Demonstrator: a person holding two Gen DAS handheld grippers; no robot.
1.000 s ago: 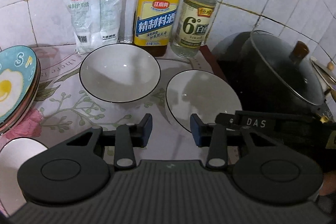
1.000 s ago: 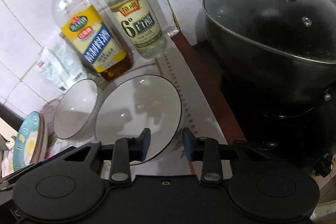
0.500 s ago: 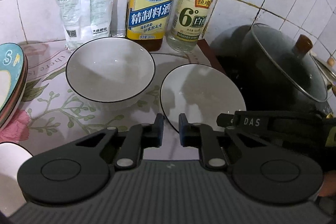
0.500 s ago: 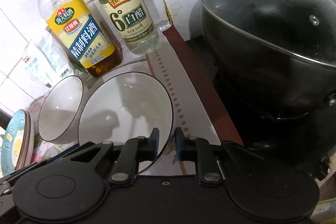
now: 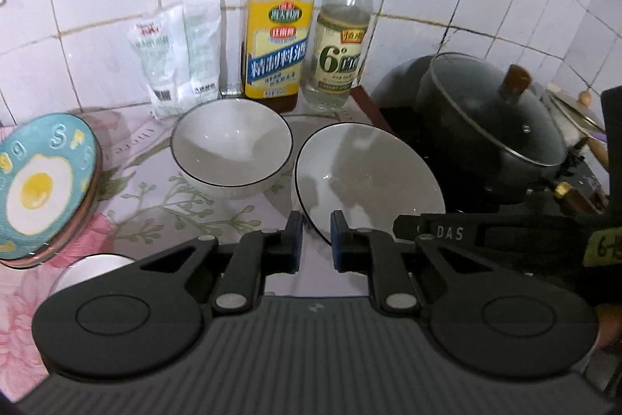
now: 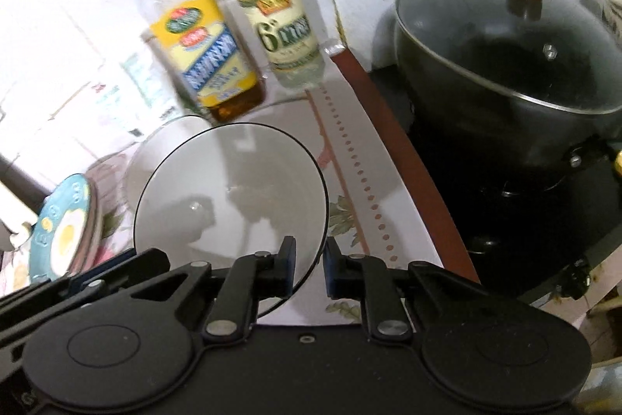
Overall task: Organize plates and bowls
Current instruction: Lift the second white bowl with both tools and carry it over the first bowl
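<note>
Right bowl sits tilted on the surface, right of the other bowl. You're gripping its near rim with both left gripper and right gripper, fingers clenched. Next: nest it inside that bowl.

On the clear bottle with the yellow cap, at the back edge of the counter, you can read a large "6°" on its pale label; the characters beside it are too blurred to make out. The taller bottle with the yellow label next to it carries a blue band of characters, probably Chinese, not legible. The blue plate at the left edge shows raised letters "S" and "F". The black bar reads "DAS", with a yellow tag starting "6-".
</note>
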